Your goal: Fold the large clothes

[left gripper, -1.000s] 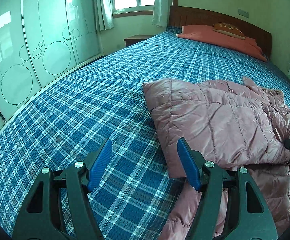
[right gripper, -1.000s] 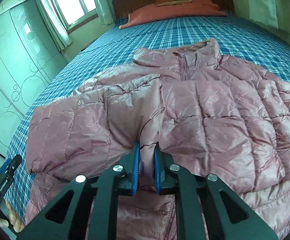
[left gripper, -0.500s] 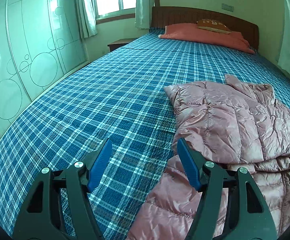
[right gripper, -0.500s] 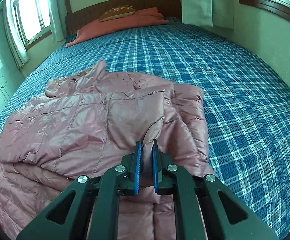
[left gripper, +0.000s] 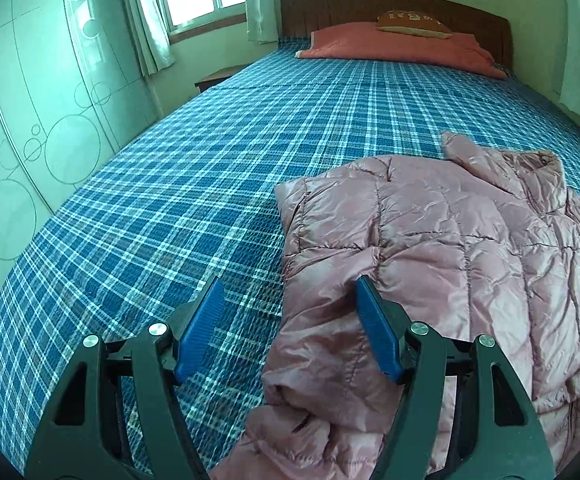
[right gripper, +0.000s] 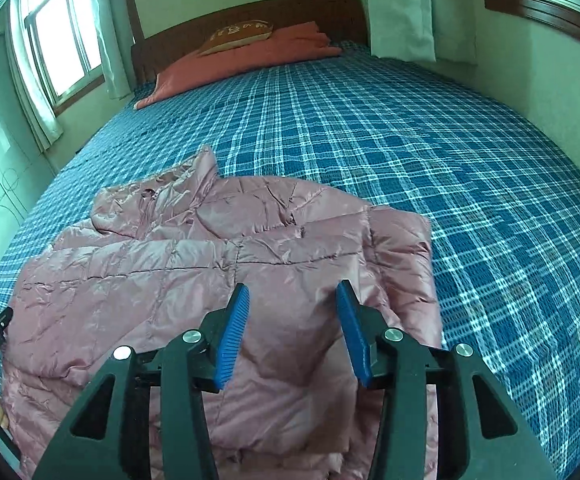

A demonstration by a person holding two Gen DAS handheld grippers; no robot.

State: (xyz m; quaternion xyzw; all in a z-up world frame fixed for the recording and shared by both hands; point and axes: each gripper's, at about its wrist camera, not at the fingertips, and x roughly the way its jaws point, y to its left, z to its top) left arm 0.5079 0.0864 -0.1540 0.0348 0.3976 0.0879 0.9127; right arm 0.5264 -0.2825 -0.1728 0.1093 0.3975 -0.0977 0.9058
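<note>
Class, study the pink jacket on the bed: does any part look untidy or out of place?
Yes. The pink jacket is mostly folded flat, but one sleeve end trails crumpled off its near left corner onto the plaid bedspread, between the open left gripper's fingers.

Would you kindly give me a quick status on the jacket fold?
Right gripper just opening, nothing pinched. Left gripper open at pink jacket edge. Sleeve folded across, jacket flat on bed. Nothing in the way.

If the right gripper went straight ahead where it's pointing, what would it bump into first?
Probably the pink puffy jacket: the right gripper is open and angled down over it. How far above it hangs is unclear.
</note>
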